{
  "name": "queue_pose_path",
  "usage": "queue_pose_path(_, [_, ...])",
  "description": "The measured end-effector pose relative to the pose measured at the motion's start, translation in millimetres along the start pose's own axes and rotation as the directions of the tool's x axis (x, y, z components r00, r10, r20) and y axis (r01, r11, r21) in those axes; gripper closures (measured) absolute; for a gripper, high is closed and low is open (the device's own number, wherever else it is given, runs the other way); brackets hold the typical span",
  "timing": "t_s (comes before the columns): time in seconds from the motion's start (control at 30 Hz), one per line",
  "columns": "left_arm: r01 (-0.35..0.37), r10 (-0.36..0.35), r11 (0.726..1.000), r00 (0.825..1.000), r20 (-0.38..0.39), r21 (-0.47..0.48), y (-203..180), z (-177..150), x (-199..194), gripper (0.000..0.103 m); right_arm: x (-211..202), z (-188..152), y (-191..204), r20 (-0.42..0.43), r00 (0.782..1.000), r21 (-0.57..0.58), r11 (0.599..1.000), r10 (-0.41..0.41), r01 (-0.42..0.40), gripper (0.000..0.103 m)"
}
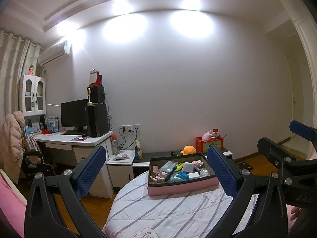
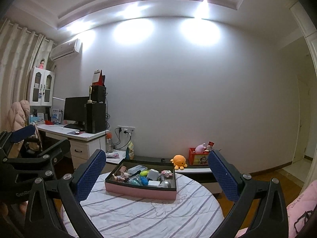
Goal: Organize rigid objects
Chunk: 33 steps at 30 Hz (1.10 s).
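Observation:
A pink box (image 1: pixel 182 187) with a dark inside stands on the striped bed cover (image 1: pixel 168 214). It holds several small items: a doll (image 1: pixel 158 175), a clear case (image 1: pixel 168 165), a green piece (image 1: pixel 179 166), a white block (image 1: pixel 187 167). My left gripper (image 1: pixel 156 175) is open and empty, well short of the box. The right wrist view shows the same box (image 2: pixel 138 191), with the right gripper (image 2: pixel 156 173) open and empty, also short of it. The right gripper also shows at the left view's right edge (image 1: pixel 287 158).
A desk (image 1: pixel 75 138) with a monitor (image 1: pixel 74 115) and a black speaker stands at the left. A low dark bench (image 1: pixel 158 155) behind the bed carries an orange plush (image 1: pixel 188 150) and a red crate (image 1: pixel 211 143). A chair with a pink jacket (image 1: pixel 11 138) is at far left.

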State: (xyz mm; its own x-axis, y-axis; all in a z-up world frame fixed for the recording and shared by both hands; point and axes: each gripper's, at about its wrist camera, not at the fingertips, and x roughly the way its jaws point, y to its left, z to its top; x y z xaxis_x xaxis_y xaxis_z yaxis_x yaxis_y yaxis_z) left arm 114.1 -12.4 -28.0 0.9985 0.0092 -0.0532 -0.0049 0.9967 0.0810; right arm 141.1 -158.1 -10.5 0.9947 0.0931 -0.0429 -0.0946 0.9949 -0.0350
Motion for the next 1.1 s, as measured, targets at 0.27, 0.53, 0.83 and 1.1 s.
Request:
queue_pose_path(0.27, [0.003, -0.003, 1.0, 1.0, 0.007, 0.003, 0.9, -1.8, 0.6, 0.0, 1.4, -1.4, -0.8, -0.007, 1.0, -0.001, 1.0, -0.009, 0.009, 0.0])
queue_pose_path(0.53, [-0.003, 0.003, 1.0, 1.0, 0.002, 0.011, -2.4, -2.3, 3.8, 0.0, 2.2, -2.9, -0.7, -0.019, 1.0, 0.003, 1.0, -0.002, 0.002, 0.0])
queue_pose_path(0.83, [-0.007, 0.007, 1.0, 1.0, 0.003, 0.014, -2.8, -1.6, 4.6, 0.0, 3.2, -3.4, 1.5, -0.028, 1.0, 0.003, 1.0, -0.003, 0.003, 0.0])
queue_pose_path(1.1, [-0.008, 0.008, 1.0, 1.0, 0.007, 0.014, -2.2, -2.0, 4.8, 0.0, 2.9, -3.0, 1.8, -0.029, 1.0, 0.001, 1.0, -0.003, 0.003, 0.0])
